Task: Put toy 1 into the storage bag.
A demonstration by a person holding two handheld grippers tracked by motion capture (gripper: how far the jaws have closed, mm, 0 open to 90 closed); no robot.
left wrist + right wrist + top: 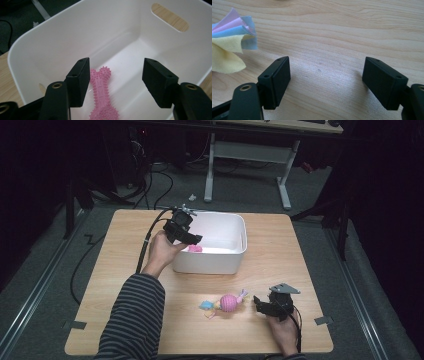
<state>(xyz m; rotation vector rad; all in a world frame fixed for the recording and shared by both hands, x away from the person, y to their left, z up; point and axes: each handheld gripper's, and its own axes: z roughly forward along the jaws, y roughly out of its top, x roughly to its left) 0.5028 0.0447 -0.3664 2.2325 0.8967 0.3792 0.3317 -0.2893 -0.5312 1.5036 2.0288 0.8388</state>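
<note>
Over the near-left corner of the white plastic bin [235,261], the left gripper [192,239] is held by the person's left hand [161,251], with the striped sleeve [134,320] reaching up from the bottom edge of the high view. Its nose is tipped down into the bin, and a black cable [146,242] is seen trailing from it across the table [125,240]. Its jaws are spread and nothing is pinched between them. In the left gripper view the pink spiked bone toy [102,96] is seen lying on the floor of the bin [62,35], below the gap and close to the left jaw, apart from both pads; whether the jaw hides part of it cannot be told exactly. A slot handle [170,17] is cut into the far wall of the bin.

Near the front right of the table, the right gripper [261,304] is held low by the right hand [284,327], pointed left, with its grey three-cornered plate [284,289] on top. Its jaws are spread wide over bare wood [324,50] and nothing is held. Just beside it to the left, a toy with a pink knitted ball [228,303] and pastel cloth strips [209,306] is lying on the table, apart from the jaws; some of those strips [229,37] are seen at the left edge of the right gripper view. Behind the table, a white desk frame [247,155] is standing on the grey floor.
</note>
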